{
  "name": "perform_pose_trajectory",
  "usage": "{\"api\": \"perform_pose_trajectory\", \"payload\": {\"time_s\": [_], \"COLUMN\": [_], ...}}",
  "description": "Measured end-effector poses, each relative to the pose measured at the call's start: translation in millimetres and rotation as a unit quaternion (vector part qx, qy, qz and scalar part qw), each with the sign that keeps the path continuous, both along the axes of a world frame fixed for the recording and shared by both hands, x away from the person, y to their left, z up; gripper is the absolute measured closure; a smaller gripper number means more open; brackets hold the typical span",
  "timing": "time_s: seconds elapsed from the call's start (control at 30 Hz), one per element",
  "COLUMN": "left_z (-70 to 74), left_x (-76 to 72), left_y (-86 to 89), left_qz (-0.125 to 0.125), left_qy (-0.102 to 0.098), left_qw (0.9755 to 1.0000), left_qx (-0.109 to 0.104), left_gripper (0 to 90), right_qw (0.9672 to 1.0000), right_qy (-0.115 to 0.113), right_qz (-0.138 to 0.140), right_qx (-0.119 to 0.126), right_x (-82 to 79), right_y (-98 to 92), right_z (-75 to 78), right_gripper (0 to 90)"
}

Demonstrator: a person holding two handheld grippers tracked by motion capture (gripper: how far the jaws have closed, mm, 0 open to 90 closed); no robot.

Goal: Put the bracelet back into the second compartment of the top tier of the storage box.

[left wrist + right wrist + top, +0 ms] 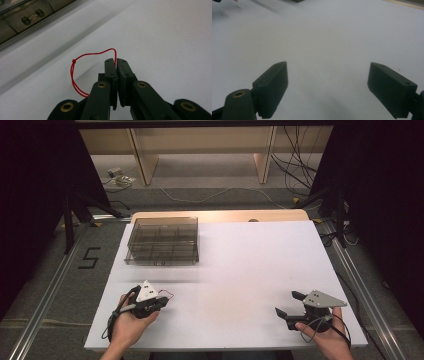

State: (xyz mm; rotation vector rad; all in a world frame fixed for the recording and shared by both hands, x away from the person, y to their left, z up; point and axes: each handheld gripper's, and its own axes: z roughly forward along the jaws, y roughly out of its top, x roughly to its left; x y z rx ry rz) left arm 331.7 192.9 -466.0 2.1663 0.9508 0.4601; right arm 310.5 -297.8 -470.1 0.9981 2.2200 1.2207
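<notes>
A thin red string [75,72], knotted into a small loop, is pinched between the closed jaws of the left gripper [115,61] near the table's front left. The loop arches up and out to one side of the jaws, its knot partway along. A clear plastic compartment box [162,240], lid shut, sits flat toward the table's far left.

Only the clear box [162,240] obstructs the white table's [240,270] far-left corner.
</notes>
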Motion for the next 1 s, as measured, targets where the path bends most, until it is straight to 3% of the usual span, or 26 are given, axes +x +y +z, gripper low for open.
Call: {"api": "perform_pose_trajectory", "payload": {"time_s": [1.0], "left_z": [17.6], "left_x": [-1.2], "left_y": [9.1], "left_qz": [0.028], "left_qy": [-0.038], "left_qw": [0.9987], "left_qx": [-0.018], "left_gripper": [87.9], "right_qw": [1.0], "right_qy": [-0.002], "right_qz": [0.002], "right_qx": [0.0], "right_x": [0.8], "right_y": [0.2], "right_z": [-0.4], "right_gripper": [17.6]}}
